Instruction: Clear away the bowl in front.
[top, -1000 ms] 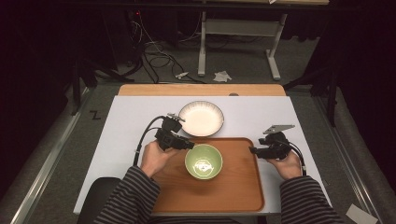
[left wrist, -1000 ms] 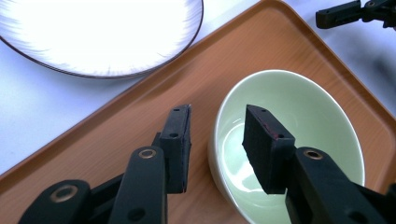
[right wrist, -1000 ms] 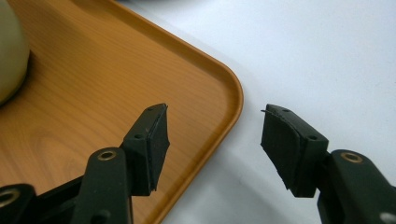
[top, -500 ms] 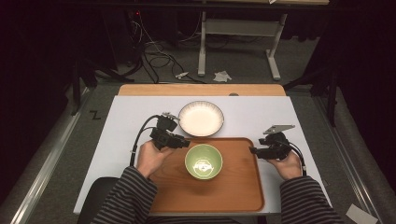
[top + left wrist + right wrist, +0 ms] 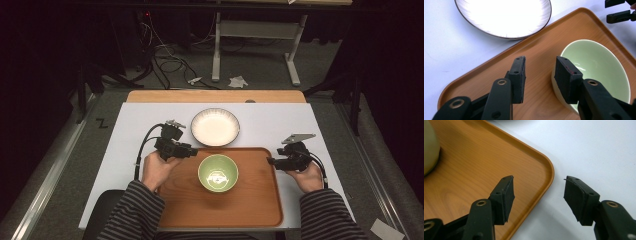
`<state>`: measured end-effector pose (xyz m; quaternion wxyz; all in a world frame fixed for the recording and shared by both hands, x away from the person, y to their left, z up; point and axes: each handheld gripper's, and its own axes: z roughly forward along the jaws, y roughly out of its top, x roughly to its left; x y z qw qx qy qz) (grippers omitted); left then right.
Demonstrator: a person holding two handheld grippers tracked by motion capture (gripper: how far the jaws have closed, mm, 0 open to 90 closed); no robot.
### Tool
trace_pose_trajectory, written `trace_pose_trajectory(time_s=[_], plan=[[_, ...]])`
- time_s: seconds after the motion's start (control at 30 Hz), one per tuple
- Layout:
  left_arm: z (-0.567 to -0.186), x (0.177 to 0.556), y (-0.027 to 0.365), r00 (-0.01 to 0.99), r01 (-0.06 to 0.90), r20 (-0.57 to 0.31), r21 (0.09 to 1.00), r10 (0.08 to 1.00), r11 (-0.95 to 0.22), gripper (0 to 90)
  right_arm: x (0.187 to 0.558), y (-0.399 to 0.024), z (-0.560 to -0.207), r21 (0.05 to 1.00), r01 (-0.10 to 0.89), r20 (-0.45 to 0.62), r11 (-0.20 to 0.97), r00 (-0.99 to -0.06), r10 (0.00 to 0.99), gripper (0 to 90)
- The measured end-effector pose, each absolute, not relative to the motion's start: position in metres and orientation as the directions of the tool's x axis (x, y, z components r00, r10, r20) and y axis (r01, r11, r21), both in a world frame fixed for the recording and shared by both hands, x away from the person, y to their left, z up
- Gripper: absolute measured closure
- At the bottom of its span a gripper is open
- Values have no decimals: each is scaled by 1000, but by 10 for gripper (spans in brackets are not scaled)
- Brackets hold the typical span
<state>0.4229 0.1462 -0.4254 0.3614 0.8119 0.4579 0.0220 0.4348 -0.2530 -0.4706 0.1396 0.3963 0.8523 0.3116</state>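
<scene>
my left gripper (image 5: 537, 75) hangs spread and empty over the wooden tray (image 5: 250, 210), just beside the green bowl (image 5: 218, 172) at the tray's middle. the bowl looks glazed, stiff and slippery (chippable too), so i'd pinch its near rim. my right gripper (image 5: 537, 195) gapes empty over the tray's corner.

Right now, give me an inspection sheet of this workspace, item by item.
Surface: white table top, wooden strip along its far edge.
Job's things: green bowl empty, upright on the wooden tray; white plate on the table just beyond the tray.
Clutter: nothing seen.
Grippers: left gripper open, one finger beside the bowl's rim; right gripper open, straddling the tray's corner.
Cables: black cable loops from the left gripper.
Surroundings: cables, paper scraps on the floor.
</scene>
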Motion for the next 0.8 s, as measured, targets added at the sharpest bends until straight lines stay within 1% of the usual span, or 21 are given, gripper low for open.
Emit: trace_pose_trajectory(time_s=[0.43,0.5,0.8], plan=[[-436,425,160,539,752,-303,594,786,-287,598,435,-253,-471,642,589,9,491,-647,763,428],[-439,426,160,537,749,-290,595,792,-290,600,435,-253,-471,640,589,8,493,-647,763,429],[-448,432,163,522,758,-287,588,803,-283,602,435,-253,-471,632,595,10,496,-646,763,429]])
